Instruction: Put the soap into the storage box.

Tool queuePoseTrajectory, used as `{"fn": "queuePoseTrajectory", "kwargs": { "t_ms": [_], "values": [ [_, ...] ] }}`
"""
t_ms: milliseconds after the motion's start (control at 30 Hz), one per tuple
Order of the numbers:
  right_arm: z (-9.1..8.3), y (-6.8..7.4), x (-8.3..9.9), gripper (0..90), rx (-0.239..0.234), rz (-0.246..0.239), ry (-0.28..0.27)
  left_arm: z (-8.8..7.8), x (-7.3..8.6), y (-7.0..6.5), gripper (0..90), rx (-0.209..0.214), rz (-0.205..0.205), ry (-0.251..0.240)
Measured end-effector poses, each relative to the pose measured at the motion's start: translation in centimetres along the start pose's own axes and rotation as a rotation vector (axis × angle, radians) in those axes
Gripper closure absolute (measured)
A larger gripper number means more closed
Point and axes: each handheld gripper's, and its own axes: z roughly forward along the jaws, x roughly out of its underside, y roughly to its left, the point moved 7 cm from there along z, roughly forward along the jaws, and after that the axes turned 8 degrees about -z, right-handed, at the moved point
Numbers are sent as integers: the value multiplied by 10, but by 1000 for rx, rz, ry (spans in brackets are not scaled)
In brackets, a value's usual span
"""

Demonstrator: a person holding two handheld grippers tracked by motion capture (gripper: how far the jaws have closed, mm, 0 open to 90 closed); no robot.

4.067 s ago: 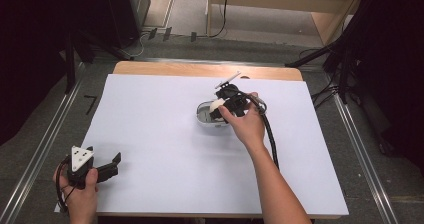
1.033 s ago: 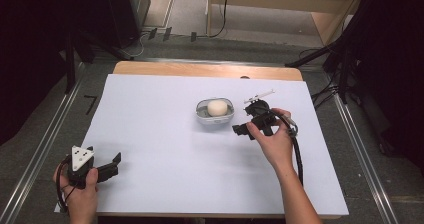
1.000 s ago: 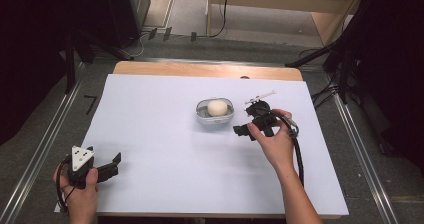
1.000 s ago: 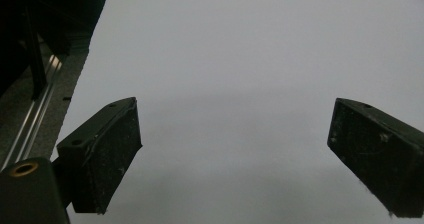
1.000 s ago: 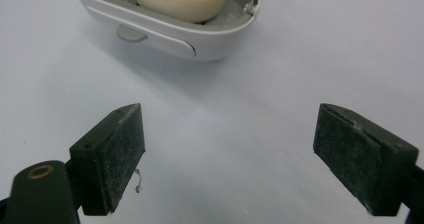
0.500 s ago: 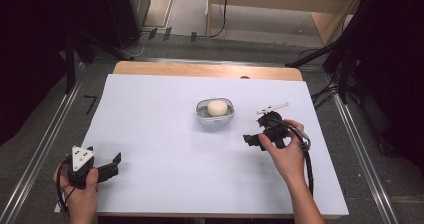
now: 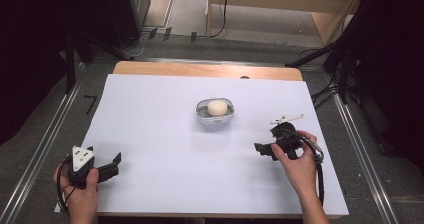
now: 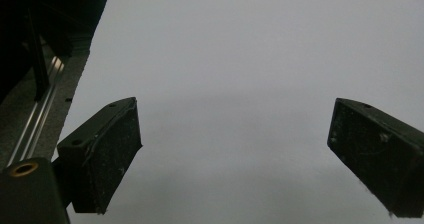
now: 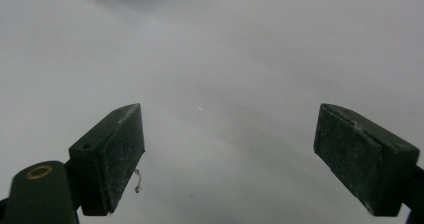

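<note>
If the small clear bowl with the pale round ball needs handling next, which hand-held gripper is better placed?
Probably the right hand-held gripper. It sits just right of the small clear bowl holding the pale round ball, jaws open and empty. The left hand-held gripper rests at the white table's near-left corner, much farther away.

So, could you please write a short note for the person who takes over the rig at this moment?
Left gripper: near the front left corner of the white table, jaws open, nothing between them.
Right gripper: right of the middle of the table, jaws open and empty, apart from the bowl.
Things: the small clear bowl stands near the middle of the table, with the pale round ball inside it.
Done: the ball lies in the bowl and neither gripper holds anything.
Left: probably nothing more with the ball; check that the bowl stands steady before any new step.
</note>
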Motion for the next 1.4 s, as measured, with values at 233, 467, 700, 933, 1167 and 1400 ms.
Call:
{"fn": "queuePoseTrajectory", "kwargs": {
  "t_ms": [233,467,700,933,1167,1400],
  "values": [
    [-4,-7,16,135,-6,9,-15,0,0,0,74,0,0,1],
    [-8,-9,29,132,-1,15,-21,0,0,0,74,0,-1,0],
    [-12,-12,38,132,4,17,-36,0,0,0,75,-1,-2,1],
    [-20,-19,50,133,16,27,-57,0,0,0,74,-1,1,2],
    [-26,-28,67,133,29,48,-62,0,0,0,74,-2,3,5],
    [-34,-44,89,135,51,83,-77,0,0,0,74,-2,2,5]
  ]
}}
